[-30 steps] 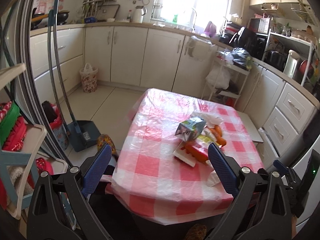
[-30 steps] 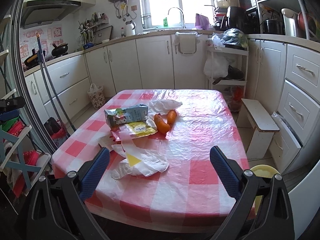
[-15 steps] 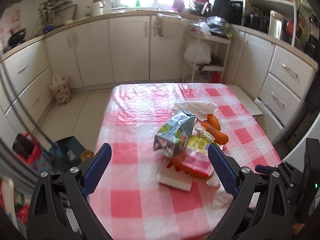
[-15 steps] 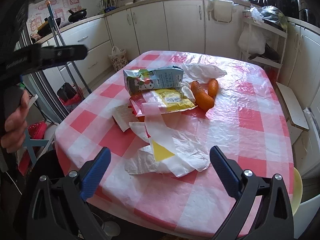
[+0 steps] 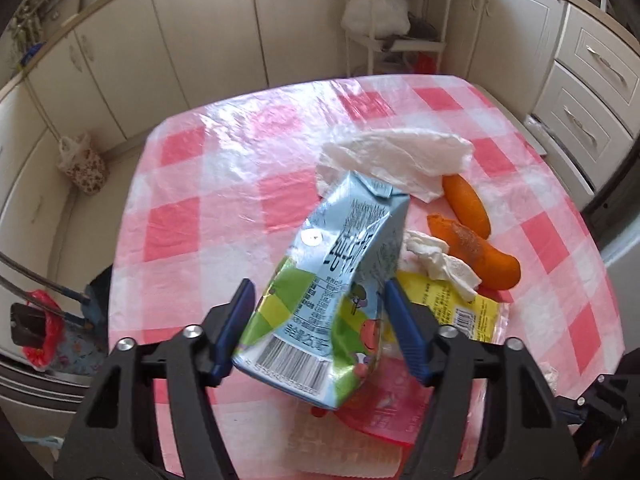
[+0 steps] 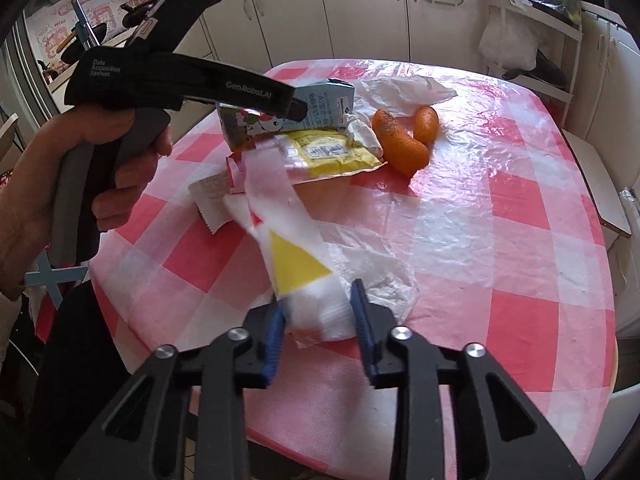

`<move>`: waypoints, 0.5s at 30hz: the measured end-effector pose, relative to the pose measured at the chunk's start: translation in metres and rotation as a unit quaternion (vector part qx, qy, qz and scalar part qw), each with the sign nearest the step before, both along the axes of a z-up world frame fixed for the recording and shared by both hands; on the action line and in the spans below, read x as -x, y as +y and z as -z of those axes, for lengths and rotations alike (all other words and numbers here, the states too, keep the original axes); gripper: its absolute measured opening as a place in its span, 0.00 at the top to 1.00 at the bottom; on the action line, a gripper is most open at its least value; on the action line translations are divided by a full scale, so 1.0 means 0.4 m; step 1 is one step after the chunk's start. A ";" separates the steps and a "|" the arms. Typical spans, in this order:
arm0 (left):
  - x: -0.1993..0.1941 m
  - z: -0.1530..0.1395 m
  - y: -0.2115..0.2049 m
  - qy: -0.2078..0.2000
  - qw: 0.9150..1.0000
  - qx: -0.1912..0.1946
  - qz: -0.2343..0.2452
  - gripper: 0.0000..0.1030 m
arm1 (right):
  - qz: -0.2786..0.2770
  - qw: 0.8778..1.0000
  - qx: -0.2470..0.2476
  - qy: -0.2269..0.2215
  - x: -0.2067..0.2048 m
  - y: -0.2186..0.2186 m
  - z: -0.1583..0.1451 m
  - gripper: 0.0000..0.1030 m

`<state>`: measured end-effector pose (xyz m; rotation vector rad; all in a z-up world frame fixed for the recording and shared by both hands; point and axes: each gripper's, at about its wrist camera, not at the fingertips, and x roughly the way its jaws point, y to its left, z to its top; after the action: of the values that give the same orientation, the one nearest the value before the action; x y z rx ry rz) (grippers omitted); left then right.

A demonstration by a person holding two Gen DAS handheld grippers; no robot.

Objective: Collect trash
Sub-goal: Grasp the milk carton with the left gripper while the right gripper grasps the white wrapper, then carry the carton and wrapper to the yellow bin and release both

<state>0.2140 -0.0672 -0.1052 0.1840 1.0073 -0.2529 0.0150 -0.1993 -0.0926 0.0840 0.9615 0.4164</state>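
Note:
A light-blue milk carton (image 5: 340,248) lies tilted on the pink checked table (image 5: 240,160). My left gripper (image 5: 318,288) is closing, its blue pads touching both sides of the carton. In the right wrist view a hand (image 6: 120,168) holds that gripper's body over the carton (image 6: 332,104). My right gripper (image 6: 316,294) is closing on a white plastic bag with a yellow triangle (image 6: 296,264), which bunches between its pads. A yellow wrapper (image 5: 452,308), a red wrapper (image 5: 384,412), crumpled white plastic (image 5: 400,156) and two orange pieces (image 5: 468,208) lie around the carton.
Cream cabinets line the far wall. A white rack holding a plastic bag (image 5: 376,16) stands behind the table. A floral bin (image 5: 82,164) and a red bag (image 5: 40,320) sit on the floor at the left. A low stool (image 6: 596,184) stands to the table's right.
Both grippers came down close to the table. The left jaws narrowed around the milk carton. The right jaws narrowed onto the white plastic bag.

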 end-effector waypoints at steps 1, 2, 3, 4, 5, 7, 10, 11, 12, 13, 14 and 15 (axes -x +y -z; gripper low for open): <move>0.003 -0.003 0.001 -0.002 1.000 0.007 0.002 0.45 | -0.001 1.000 -0.003 -0.001 0.002 -0.002 -0.003 0.78; 0.008 -0.011 0.005 -0.003 1.000 0.021 0.003 0.49 | -0.001 1.000 -0.004 -0.003 0.005 -0.004 -0.006 0.79; 0.011 -0.020 0.013 -0.006 0.999 0.033 -0.001 0.51 | -0.001 1.000 -0.007 -0.004 0.007 -0.005 -0.010 0.79; 0.016 -0.030 0.021 -0.009 0.999 0.043 -0.006 0.55 | -0.001 1.000 -0.011 -0.005 0.010 -0.009 -0.013 0.80; 0.022 -0.043 0.034 -0.013 0.998 0.055 -0.012 0.62 | 0.001 1.000 -0.017 -0.004 0.007 -0.014 -0.015 0.80; 0.028 -0.059 0.052 -0.014 0.997 0.072 -0.022 0.64 | 0.006 0.999 -0.034 -0.002 0.004 -0.028 -0.022 0.81; 0.037 -0.070 0.071 -0.010 0.996 0.088 -0.025 0.65 | 0.014 0.998 -0.062 0.004 0.007 -0.048 -0.029 0.81; 0.042 -0.070 0.074 -0.007 0.996 0.089 -0.024 0.65 | 0.017 0.997 -0.072 0.005 0.008 -0.055 -0.031 0.81; 0.046 -0.066 0.074 -0.001 0.996 0.091 -0.020 0.65 | 0.020 0.997 -0.081 0.006 0.010 -0.063 -0.035 0.81; 0.047 -0.060 0.074 0.009 0.996 0.093 -0.014 0.65 | 0.023 0.996 -0.087 0.006 0.012 -0.068 -0.040 0.81; 0.047 -0.050 0.070 0.025 0.995 0.095 -0.001 0.64 | 0.026 0.995 -0.094 0.005 0.015 -0.074 -0.044 0.81; 0.050 -0.047 0.067 0.027 0.996 0.089 0.006 0.63 | 0.028 0.995 -0.098 0.005 0.019 -0.076 -0.048 0.81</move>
<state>0.1938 -0.0404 -0.0866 0.0203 1.0326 -0.3585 0.0076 -0.2298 -0.0733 0.2917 0.9242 0.4584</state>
